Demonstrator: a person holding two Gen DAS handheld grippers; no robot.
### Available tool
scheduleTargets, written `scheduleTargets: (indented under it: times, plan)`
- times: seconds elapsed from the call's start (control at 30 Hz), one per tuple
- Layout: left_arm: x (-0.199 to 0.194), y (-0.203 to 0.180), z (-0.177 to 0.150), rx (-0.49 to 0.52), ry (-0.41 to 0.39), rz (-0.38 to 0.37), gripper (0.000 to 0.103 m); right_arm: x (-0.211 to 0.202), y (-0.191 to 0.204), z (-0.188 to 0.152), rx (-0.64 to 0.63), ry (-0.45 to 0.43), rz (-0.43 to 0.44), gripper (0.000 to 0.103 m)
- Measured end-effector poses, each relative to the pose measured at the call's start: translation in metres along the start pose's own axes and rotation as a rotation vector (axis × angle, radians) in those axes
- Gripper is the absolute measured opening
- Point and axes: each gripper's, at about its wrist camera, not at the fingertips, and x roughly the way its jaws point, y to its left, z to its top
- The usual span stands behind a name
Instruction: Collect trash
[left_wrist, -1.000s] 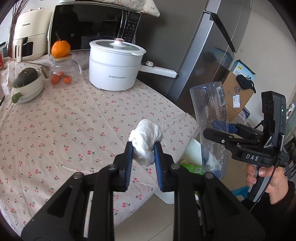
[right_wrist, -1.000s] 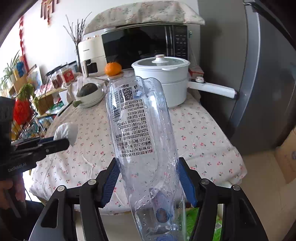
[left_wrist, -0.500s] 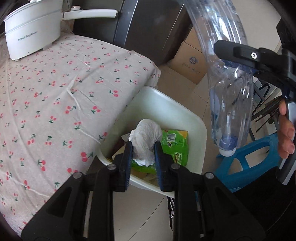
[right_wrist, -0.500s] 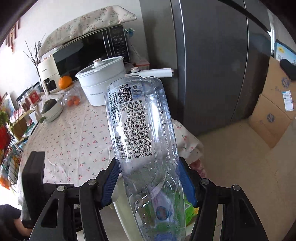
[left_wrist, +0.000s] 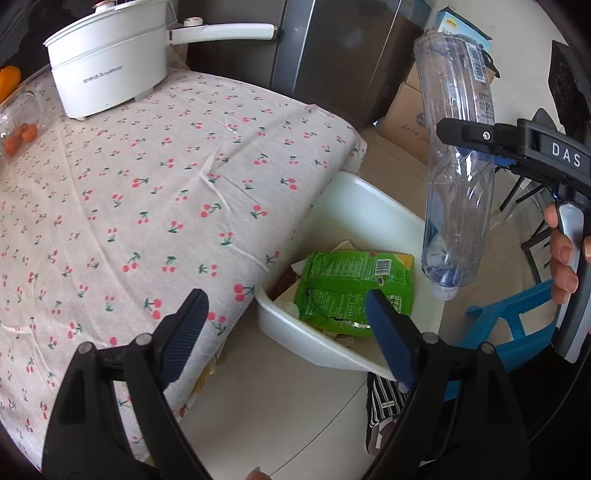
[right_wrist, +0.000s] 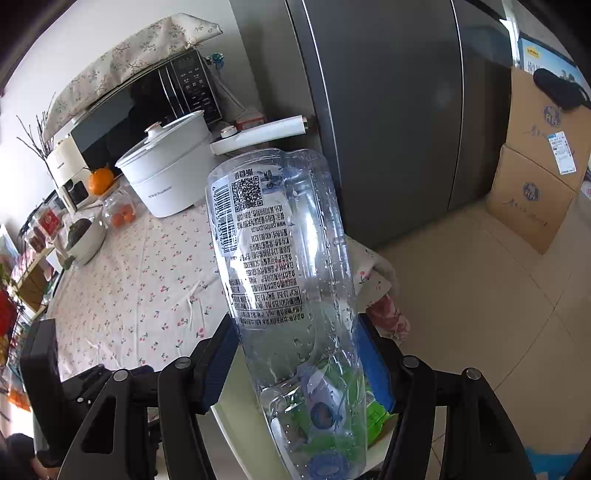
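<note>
My left gripper (left_wrist: 284, 328) is springing open with nothing between its pads, and just past its tips the white bin (left_wrist: 373, 206) sits on the floor against the cherry-print tablecloth (left_wrist: 147, 184), a green packet (left_wrist: 351, 284) lying inside. My right gripper (right_wrist: 299, 362) pinches the clear plastic bottle (right_wrist: 284, 266) around its middle, cap end down, hanging over the bin's far-right rim.

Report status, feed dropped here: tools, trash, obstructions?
Left tool opening, empty. Right tool shut on clear plastic bottle, cap down, above white plastic bin. Nothing blocking.
</note>
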Motion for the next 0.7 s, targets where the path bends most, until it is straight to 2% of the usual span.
scheduleTargets:
  times: [0.13,0.2,0.27,0.37,0.47,0.57,0.7]
  plan:
    - [-0.014,0.011,-0.007,-0.03,-0.008,0.052,0.102,0.01,0.003,-0.001,0.002,0.026,-0.001,0.069]
    - [-0.02,0.016,-0.01,-0.047,-0.003,0.069,0.102,0.01,0.004,-0.003,0.014,0.031,0.006,0.086]
    - [-0.027,0.019,-0.015,-0.061,0.0,0.089,0.102,0.007,0.004,-0.004,0.023,0.026,-0.002,0.088]
    - [-0.036,0.017,-0.021,-0.069,-0.007,0.127,0.102,0.0,0.006,-0.007,0.017,0.029,-0.016,0.103]
    - [-0.048,0.017,-0.028,-0.098,-0.021,0.158,0.102,-0.017,0.018,-0.013,-0.04,0.012,-0.05,0.103]
    - [-0.059,0.021,-0.035,-0.137,-0.032,0.192,0.102,-0.037,0.037,-0.022,-0.123,-0.007,-0.039,0.103]
    - [-0.077,0.024,-0.043,-0.173,-0.052,0.271,0.102,-0.058,0.054,-0.042,-0.141,-0.004,-0.029,0.103]
